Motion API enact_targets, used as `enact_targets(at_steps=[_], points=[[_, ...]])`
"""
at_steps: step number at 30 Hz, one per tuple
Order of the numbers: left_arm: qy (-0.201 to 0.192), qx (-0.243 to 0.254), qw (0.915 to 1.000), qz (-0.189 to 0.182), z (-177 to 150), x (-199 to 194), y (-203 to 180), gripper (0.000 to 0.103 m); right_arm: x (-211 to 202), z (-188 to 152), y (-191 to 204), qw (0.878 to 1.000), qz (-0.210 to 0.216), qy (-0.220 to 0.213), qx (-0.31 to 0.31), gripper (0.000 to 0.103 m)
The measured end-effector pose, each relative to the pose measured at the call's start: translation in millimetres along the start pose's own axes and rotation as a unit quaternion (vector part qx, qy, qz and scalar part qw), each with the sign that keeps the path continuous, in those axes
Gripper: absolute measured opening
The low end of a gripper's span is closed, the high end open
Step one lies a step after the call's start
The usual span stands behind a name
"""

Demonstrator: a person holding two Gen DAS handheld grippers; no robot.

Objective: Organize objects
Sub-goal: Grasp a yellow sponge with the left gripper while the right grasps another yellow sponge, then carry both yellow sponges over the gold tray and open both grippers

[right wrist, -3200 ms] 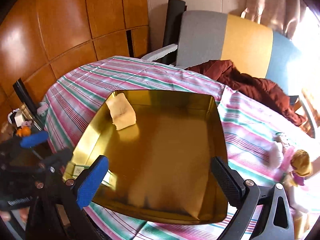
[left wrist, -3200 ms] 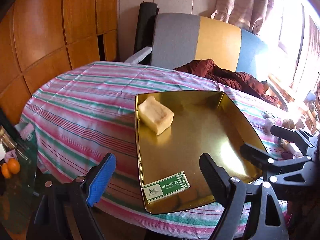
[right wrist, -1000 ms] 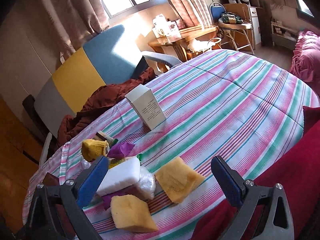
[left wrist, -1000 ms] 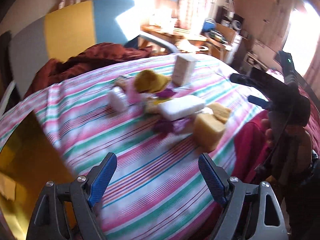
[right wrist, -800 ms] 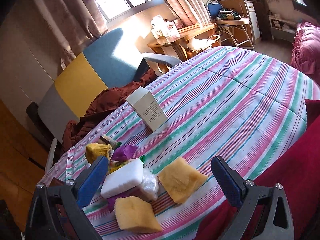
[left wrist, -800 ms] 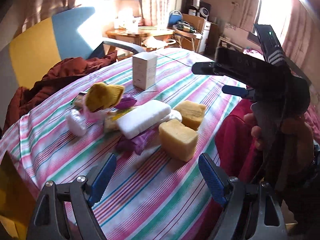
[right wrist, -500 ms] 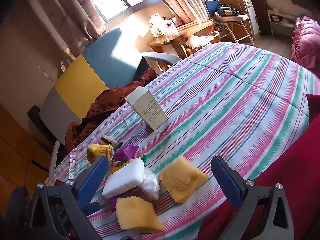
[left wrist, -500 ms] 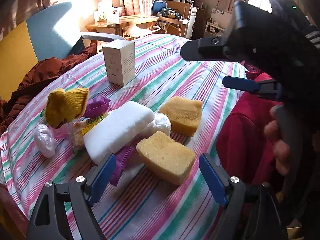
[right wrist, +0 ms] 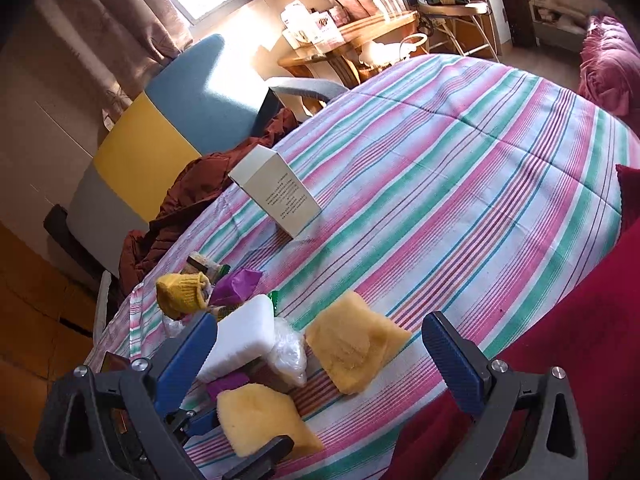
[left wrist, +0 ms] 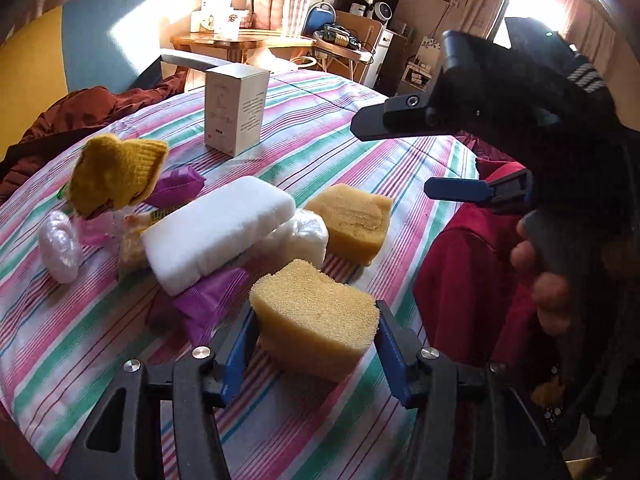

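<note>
My left gripper (left wrist: 310, 344) has its two blue pads against the sides of a yellow sponge (left wrist: 316, 316) that rests on the striped tablecloth (left wrist: 360, 160). The same sponge shows in the right wrist view (right wrist: 264, 420). A second yellow sponge (left wrist: 352, 222) lies just behind it. A white foam block (left wrist: 216, 228), a clear plastic bag (left wrist: 300, 236), purple wrappers (left wrist: 212, 304) and a yellow knit hat (left wrist: 116, 172) form a pile. My right gripper (right wrist: 320, 360) is open and empty, held above the pile; it also shows in the left wrist view (left wrist: 420, 160).
A white carton (left wrist: 236, 110) stands upright behind the pile. A dark red garment (right wrist: 200, 204) lies over a blue, yellow and grey chair (right wrist: 168, 120). A red cushion (right wrist: 560, 340) sits at the table's near edge. A wooden side table (right wrist: 348, 44) stands by the window.
My left gripper swung from the gold tin to the pile, moved in on the near yellow sponge and narrowed its jaws around it. My right gripper stayed open above.
</note>
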State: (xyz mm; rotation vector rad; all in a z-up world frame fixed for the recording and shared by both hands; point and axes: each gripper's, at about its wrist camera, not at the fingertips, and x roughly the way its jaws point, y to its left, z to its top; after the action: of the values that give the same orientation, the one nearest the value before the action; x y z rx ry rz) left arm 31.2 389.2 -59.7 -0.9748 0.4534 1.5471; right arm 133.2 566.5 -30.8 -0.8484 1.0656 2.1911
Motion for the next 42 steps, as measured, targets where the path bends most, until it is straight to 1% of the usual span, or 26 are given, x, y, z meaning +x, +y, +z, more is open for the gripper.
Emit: enact_targets(at_steps=[3, 5, 7, 9, 11, 12, 13, 14, 16, 17, 18, 19, 20, 21, 23, 24, 29, 30, 32, 34, 36, 38, 41, 42], points=[[-0.008, -0.016, 0.9998, 0.000, -14, -20, 7, 0.057, 10, 2, 1, 0.999, -0.002, 0.040, -0.008, 0.103], [-0.015, -0.026, 0.9996, 0.004, -22, -33, 11, 0.057, 17, 6, 6, 0.997, -0.013, 0.072, -0.034, 0.103], [-0.021, -0.036, 0.9991, 0.008, -30, -44, 16, 0.057, 26, 8, 14, 0.990, -0.033, 0.111, -0.081, 0.103], [-0.024, -0.045, 0.9986, 0.013, -38, -52, 19, 0.057, 33, 6, 26, 0.976, -0.073, 0.136, -0.152, 0.103], [-0.028, -0.053, 0.9981, 0.017, -45, -59, 23, 0.057, 43, 2, 34, 0.955, -0.116, 0.158, -0.222, 0.103], [-0.030, -0.057, 0.9978, 0.018, -48, -63, 24, 0.057, 48, 0, 35, 0.945, -0.129, 0.173, -0.247, 0.103], [-0.033, -0.061, 0.9974, 0.020, -51, -68, 25, 0.057, 54, -2, 35, 0.937, -0.132, 0.190, -0.263, 0.103], [-0.035, -0.063, 0.9971, 0.022, -53, -70, 25, 0.057, 60, -4, 35, 0.931, -0.131, 0.205, -0.272, 0.100], [-0.041, -0.070, 0.9963, 0.027, -57, -78, 27, 0.057, 69, -8, 38, 0.917, -0.143, 0.220, -0.300, 0.098], [-0.045, -0.072, 0.9959, 0.029, -57, -80, 26, 0.057, 76, -10, 39, 0.910, -0.158, 0.224, -0.312, 0.095], [-0.048, -0.075, 0.9955, 0.032, -58, -84, 27, 0.057, 83, -12, 37, 0.902, -0.175, 0.232, -0.319, 0.087], [-0.053, -0.077, 0.9950, 0.035, -60, -89, 28, 0.057, 89, -13, 35, 0.897, -0.185, 0.242, -0.320, 0.079], [-0.057, -0.079, 0.9944, 0.039, -61, -93, 29, 0.057, 90, -13, 34, 0.897, -0.183, 0.246, -0.320, 0.063], [-0.060, -0.083, 0.9938, 0.043, -63, -97, 30, 0.057, 89, -13, 33, 0.899, -0.174, 0.246, -0.319, 0.060], [-0.068, -0.092, 0.9923, 0.047, -67, -105, 35, 0.057, 83, -12, 30, 0.899, -0.189, 0.233, -0.318, 0.060], [-0.072, -0.098, 0.9914, 0.050, -70, -109, 37, 0.057, 79, -11, 27, 0.903, -0.193, 0.226, -0.312, 0.059], [-0.086, -0.125, 0.9860, 0.068, -83, -132, 50, 0.057, 38, -1, 20, 0.932, -0.190, 0.152, -0.270, 0.059], [-0.090, -0.133, 0.9843, 0.073, -87, -137, 53, 0.057, 28, 0, 20, 0.938, -0.182, 0.136, -0.263, 0.059], [-0.097, -0.152, 0.9800, 0.085, -94, -146, 62, 0.057, 8, 0, 26, 0.949, -0.152, 0.106, -0.256, 0.059], [-0.106, -0.174, 0.9742, 0.096, -104, -159, 74, 0.057, -9, -1, 39, 0.955, -0.128, 0.078, -0.257, 0.059], [-0.116, -0.199, 0.9670, 0.108, -115, -172, 86, 0.057, -23, -7, 61, 0.958, -0.096, 0.060, -0.264, 0.059], [-0.126, -0.218, 0.9601, 0.122, -125, -186, 96, 0.057, -23, -17, 96, 0.957, -0.057, 0.056, -0.280, 0.060], [-0.143, -0.246, 0.9464, 0.152, -144, -211, 113, 0.057, -16, -38, 146, 0.946, 0.002, 0.068, -0.316, 0.060], [-0.149, -0.258, 0.9395, 0.168, -152, -221, 121, 0.057, -14, -47, 162, 0.942, 0.019, 0.075, -0.328, 0.060]])
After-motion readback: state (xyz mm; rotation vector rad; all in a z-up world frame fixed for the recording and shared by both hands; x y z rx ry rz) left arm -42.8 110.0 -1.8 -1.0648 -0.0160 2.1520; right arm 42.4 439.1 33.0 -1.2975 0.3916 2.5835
